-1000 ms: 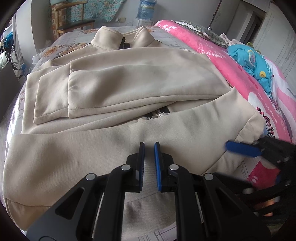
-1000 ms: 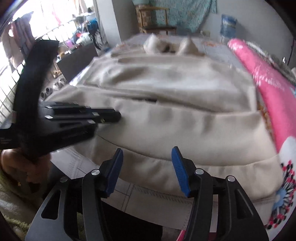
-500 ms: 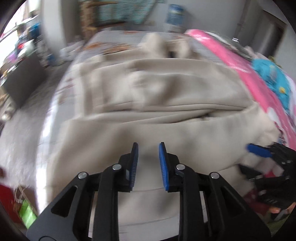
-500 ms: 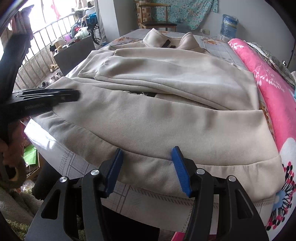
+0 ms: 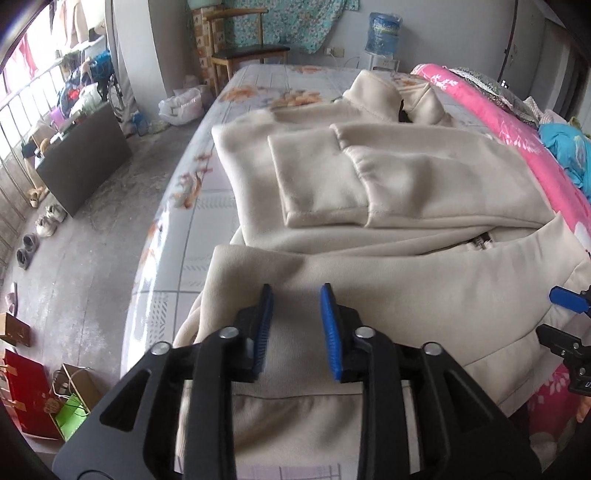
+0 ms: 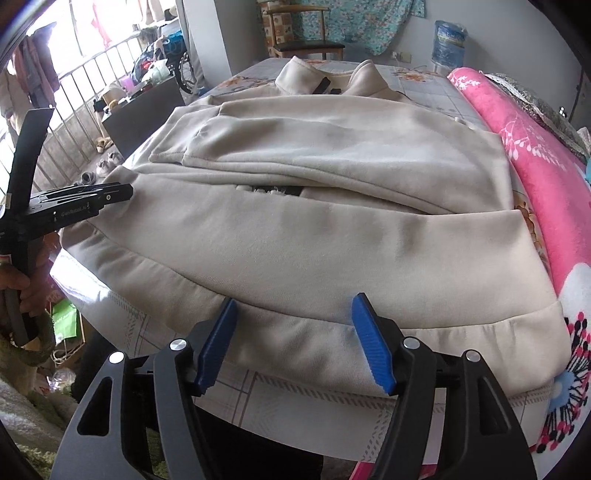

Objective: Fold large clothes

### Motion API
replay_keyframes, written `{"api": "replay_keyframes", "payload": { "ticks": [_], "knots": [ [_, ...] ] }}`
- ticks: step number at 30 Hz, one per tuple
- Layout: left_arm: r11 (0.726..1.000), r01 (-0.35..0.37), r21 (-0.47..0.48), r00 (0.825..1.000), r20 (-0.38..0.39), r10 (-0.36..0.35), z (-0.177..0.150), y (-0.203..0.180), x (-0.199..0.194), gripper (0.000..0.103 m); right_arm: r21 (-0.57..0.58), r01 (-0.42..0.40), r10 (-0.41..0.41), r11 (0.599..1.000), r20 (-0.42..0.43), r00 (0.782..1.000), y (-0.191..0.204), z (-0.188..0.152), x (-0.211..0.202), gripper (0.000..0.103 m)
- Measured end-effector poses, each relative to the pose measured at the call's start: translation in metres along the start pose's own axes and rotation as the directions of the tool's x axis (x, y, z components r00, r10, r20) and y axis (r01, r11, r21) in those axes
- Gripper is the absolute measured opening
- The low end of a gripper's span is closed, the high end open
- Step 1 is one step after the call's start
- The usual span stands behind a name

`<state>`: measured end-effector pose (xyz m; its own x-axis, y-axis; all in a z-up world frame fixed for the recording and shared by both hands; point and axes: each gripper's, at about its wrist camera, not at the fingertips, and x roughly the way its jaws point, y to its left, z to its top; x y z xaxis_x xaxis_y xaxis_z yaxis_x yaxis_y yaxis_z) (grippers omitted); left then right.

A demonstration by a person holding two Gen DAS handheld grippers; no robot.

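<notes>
Bed point(image 5: 207, 206), cream jacket point(image 6: 314, 236) hem under both opening tools

Cream fleece jacket point(image 5: 388, 206) flat on the bed, sleeves folded across front, collar upright, zipper partly open

**Cream on florals, blue on black**

The jacket point(image 5: 388, 177) is plain cream, with a dark zipper showing at its collar and a black patch in the front gap. The bed sheet point(image 5: 207, 206) beneath it is pale grey-white with a faint grid and scattered orange flowers. A bright pink blanket point(image 5: 517, 147) carries white sprig prints and, in the right wrist view, a big white flower with black and red dots. A turquoise cloth point(image 5: 565, 151) lies on it. Both the left gripper point(image 5: 295, 328) and the right gripper point(image 6: 295, 343) are black with ribbed blue pads. The water bottle point(image 5: 382, 33) is blue; the wall cloth point(image 5: 280, 22) is teal floral.
</notes>
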<state>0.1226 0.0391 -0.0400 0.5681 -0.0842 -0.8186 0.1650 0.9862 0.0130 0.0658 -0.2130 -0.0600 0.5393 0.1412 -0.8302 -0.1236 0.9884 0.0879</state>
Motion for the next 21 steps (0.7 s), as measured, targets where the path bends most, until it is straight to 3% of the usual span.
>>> {"api": "replay_keyframes", "payload": {
  "ticks": [4,9,15,21],
  "knots": [
    [0.999,-0.022,0.041,0.999,0.025,0.021,0.009,-0.015,-0.013,0.049,0.023,-0.002,0.001,1.000,0.038,0.999,-0.006,0.006,-0.010,0.070],
    [0.994,-0.047,0.100,0.999,0.016,0.045,0.022,-0.041,-0.012,0.069,0.046,0.020,-0.023,0.999,0.074,0.997,-0.013,0.017,-0.017,0.080],
    [0.988,-0.065,0.138,0.998,0.002,0.066,0.034,-0.061,-0.007,0.077,0.121,0.053,-0.061,0.991,0.065,0.996,-0.028,0.026,-0.016,0.083],
    [0.985,-0.082,0.153,0.996,-0.016,0.085,0.041,-0.068,0.000,0.079,0.162,0.088,-0.095,0.983,0.036,0.995,-0.039,0.031,-0.006,0.084]
  ]
}}
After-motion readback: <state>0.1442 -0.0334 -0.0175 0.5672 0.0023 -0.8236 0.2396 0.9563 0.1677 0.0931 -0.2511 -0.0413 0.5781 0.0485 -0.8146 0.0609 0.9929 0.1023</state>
